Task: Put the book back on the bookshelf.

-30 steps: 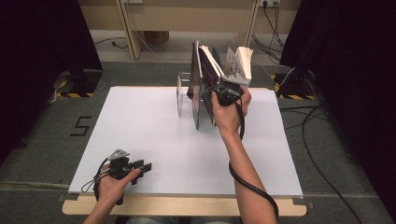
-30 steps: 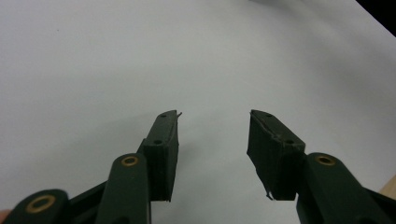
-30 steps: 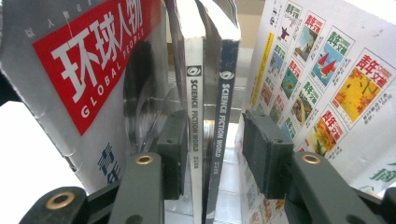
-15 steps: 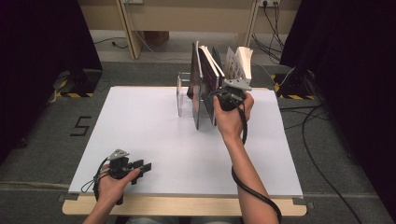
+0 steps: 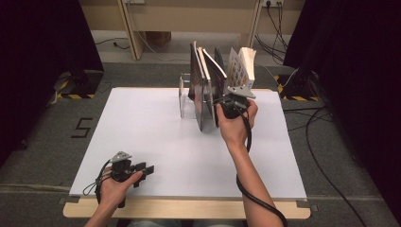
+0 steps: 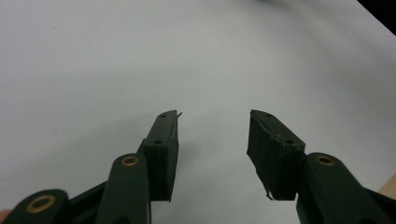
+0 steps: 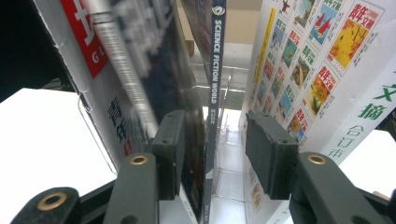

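Several books stand leaning in a clear rack [image 5: 185, 97] at the far middle of the white table [image 5: 156, 127]. My right gripper [image 5: 221, 103] reaches into them from the near side. In the right gripper view its jaws [image 7: 212, 126] have just been opening. A thin dark magazine [image 7: 215, 70] sits between them, and neither pad presses on it. A white book with colourful cover pictures [image 7: 308, 70] leans to the right, and a red-lettered book [image 7: 107, 70] stands at the left. My left gripper [image 5: 147, 169] rests low near the front left edge, open with nothing between its fingers [image 6: 214, 116].
The white book [image 5: 241, 66] tilts away to the right of the dark books [image 5: 201, 90]. Wooden table edge [image 5: 189, 208] runs along the front. Cables and black curtains surround the table on the floor.
The right hand has shifted only slightly at the books. The left hand and its gripper have stayed where they were.
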Available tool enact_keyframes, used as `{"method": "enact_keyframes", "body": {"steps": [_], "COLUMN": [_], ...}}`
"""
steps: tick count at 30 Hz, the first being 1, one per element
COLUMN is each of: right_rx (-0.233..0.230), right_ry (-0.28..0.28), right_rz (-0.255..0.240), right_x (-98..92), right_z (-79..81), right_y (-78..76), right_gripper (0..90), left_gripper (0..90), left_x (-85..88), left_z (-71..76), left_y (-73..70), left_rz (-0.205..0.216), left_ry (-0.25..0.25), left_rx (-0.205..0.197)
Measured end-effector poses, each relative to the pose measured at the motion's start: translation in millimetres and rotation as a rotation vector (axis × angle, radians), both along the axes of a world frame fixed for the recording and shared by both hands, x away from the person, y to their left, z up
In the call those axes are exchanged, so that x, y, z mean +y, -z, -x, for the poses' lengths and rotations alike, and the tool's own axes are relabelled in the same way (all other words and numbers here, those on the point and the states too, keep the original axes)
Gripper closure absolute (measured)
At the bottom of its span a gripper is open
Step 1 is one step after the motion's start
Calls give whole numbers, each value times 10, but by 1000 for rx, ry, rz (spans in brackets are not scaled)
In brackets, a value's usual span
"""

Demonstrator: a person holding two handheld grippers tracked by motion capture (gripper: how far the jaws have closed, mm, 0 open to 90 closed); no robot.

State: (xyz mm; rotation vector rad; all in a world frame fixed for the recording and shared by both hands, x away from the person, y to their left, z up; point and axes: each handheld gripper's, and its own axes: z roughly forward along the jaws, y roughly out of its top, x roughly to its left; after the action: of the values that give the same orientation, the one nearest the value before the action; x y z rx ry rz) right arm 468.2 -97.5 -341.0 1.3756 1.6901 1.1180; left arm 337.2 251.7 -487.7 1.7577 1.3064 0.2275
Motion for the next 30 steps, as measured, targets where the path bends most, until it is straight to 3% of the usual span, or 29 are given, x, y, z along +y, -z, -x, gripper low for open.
{"method": "enact_keyframes", "body": {"steps": [12, 22, 30], "right_rx": [20, 35, 43], "right_ry": [-19, -90, -98], "right_rz": [-2, 5, 18], "right_x": [40, 159, 240], "right_z": [6, -3, -6], "right_y": [79, 132, 158], "right_gripper": [572, 545, 546], "left_gripper": [527, 527, 527], "left_x": [6, 4, 18], "left_z": [-3, -7, -7], "left_y": [3, 14, 9], "left_rz": [-2, -1, -2], "left_ry": [-4, -4, -9], "left_rx": [2, 5, 3]}}
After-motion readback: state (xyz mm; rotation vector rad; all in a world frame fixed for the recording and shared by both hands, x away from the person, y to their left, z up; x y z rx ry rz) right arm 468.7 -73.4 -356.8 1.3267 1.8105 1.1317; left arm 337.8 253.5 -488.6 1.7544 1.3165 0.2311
